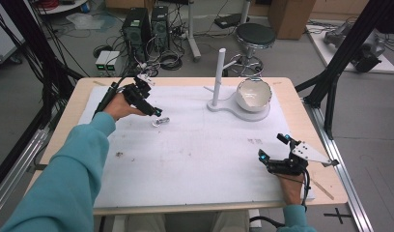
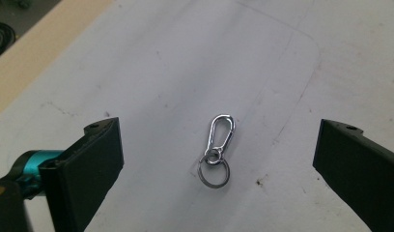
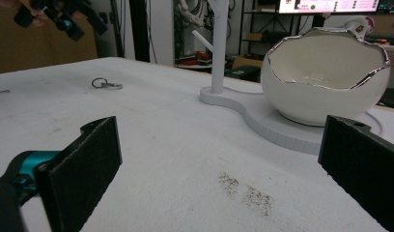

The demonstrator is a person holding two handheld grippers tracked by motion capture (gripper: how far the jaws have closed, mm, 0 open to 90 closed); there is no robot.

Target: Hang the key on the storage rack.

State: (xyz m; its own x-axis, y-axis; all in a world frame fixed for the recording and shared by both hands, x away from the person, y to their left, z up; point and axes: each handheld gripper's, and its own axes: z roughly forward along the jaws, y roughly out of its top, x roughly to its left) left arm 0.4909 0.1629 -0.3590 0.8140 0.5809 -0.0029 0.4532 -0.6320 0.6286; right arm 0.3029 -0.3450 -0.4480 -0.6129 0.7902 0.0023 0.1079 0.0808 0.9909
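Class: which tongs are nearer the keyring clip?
Left. The left tongs hover open just above the keyring clip; the right tongs sit open far across the mat.

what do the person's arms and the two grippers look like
Both arms wear teal long sleeves. The left gripper and the right gripper are black, with flat rectangular textured jaws, teal accents near the tips and black trailing cables. The right one carries a grey three-cornered plate.

The bench (image 1: 195,159) is seen from above and behind the person, looking forward and down. The left gripper view is aimed steeply down, close over the keyring (image 2: 217,152). The right gripper view is held low, looking level across toward the white stand (image 3: 262,113). The keyring (image 3: 106,84) and stand (image 1: 233,104) are shared.
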